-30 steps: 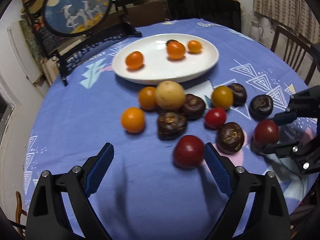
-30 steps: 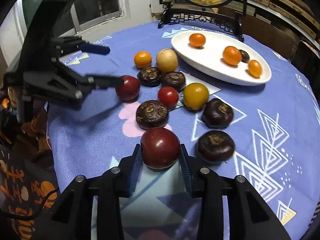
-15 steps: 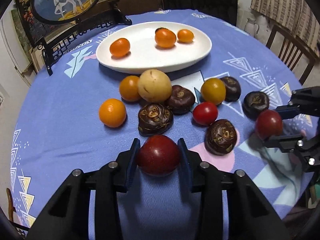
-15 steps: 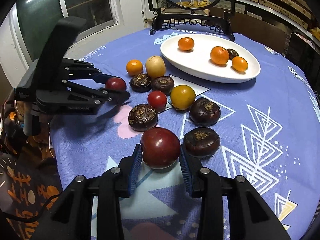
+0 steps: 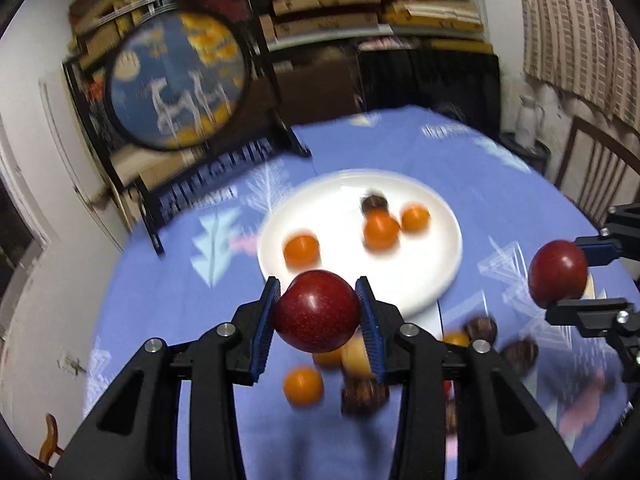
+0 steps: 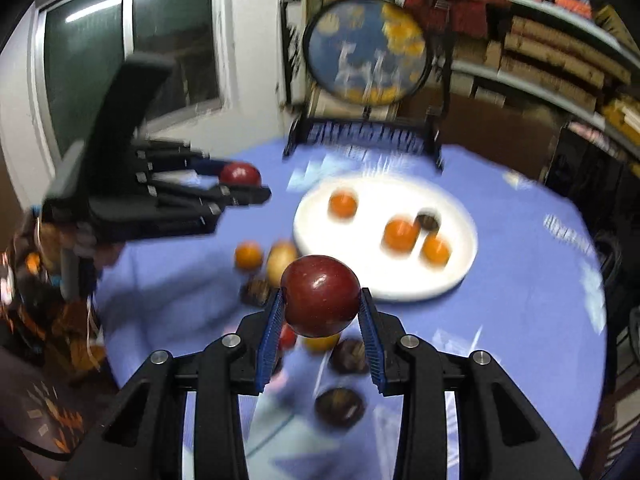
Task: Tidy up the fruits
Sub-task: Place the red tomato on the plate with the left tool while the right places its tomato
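Observation:
My left gripper (image 5: pixel 318 316) is shut on a dark red plum (image 5: pixel 316 310) and holds it in the air short of the white plate (image 5: pixel 436 280). My right gripper (image 6: pixel 320 308) is shut on a second red plum (image 6: pixel 320 294), also raised above the table; it shows at the right of the left wrist view (image 5: pixel 558 274). The plate (image 6: pixel 456 276) holds three orange fruits and one dark one. Below the grippers lie loose fruits: an orange one (image 5: pixel 303 386), a tan one (image 6: pixel 282 262) and dark brown ones (image 6: pixel 339 406).
A round painted screen on a black stand (image 5: pixel 180 84) stands behind the plate on the blue tablecloth (image 5: pixel 168 292). Shelves with boxes line the far wall. A wooden chair (image 5: pixel 600 172) is at the right. The other gripper's body (image 6: pixel 132 192) fills the left of the right wrist view.
Both grippers have lifted their plums off the table and moved toward the plate. The left gripper closed on its plum a second ago. The views are motion blurred.

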A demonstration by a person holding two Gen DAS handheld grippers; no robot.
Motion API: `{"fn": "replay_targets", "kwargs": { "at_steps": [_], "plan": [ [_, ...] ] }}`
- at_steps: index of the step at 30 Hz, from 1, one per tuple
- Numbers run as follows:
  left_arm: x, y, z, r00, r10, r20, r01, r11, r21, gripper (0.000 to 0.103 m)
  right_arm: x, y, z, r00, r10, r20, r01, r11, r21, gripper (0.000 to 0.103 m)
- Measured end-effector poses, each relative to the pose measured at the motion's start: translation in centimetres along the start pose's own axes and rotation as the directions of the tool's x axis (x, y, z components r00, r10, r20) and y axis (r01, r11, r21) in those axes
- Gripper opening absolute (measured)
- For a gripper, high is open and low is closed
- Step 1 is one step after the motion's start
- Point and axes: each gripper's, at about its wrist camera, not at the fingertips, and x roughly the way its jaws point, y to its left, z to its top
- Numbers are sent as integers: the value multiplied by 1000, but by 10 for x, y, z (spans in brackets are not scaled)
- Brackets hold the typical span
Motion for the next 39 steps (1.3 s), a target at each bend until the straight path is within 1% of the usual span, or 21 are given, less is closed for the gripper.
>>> {"fn": "replay_targets", "kwargs": {
  "at_steps": [4, 6, 8, 13, 17, 27, 34, 39],
  "plan": [
    [8, -3, 24, 998, 44, 48, -43, 999, -21, 38, 0, -19, 29, 997, -22, 70, 20, 999, 31, 38],
    [15, -5, 30, 997, 55, 51, -53, 998, -34, 38, 5, -29, 40, 996, -27, 86, 23, 999, 48, 38],
    [27, -5, 33, 998, 47, 34, -45, 998, -49, 38, 10, -35, 47, 996, -29, 90, 24, 998, 61, 38],
    [58, -5, 35, 999, 43, -20, -44, 997, -66, 38, 41, -50, 59, 997, -30, 69, 25, 996, 84, 38],
    [77, -3, 35, 998, 52, -45, -55, 997, -58, 38, 64, -59, 63, 999, -26, 44, 22, 995, 95, 38],
    [126, 3, 35, 988, 73, -135, -80, 996, -43, 38, 115, -81, 70, 999, -25, -20, 27, 990, 135, 38],
    [141, 7, 33, 987, 55, -152, -64, 997, -50, 38, 142, -94, 69, 999, -14, -43, 22, 985, 171, 38],
    [145, 14, 33, 989, 12, -146, -28, 994, -110, 38, 156, -100, 69, 999, -9, -51, 19, 981, 195, 38]
  ]
}}
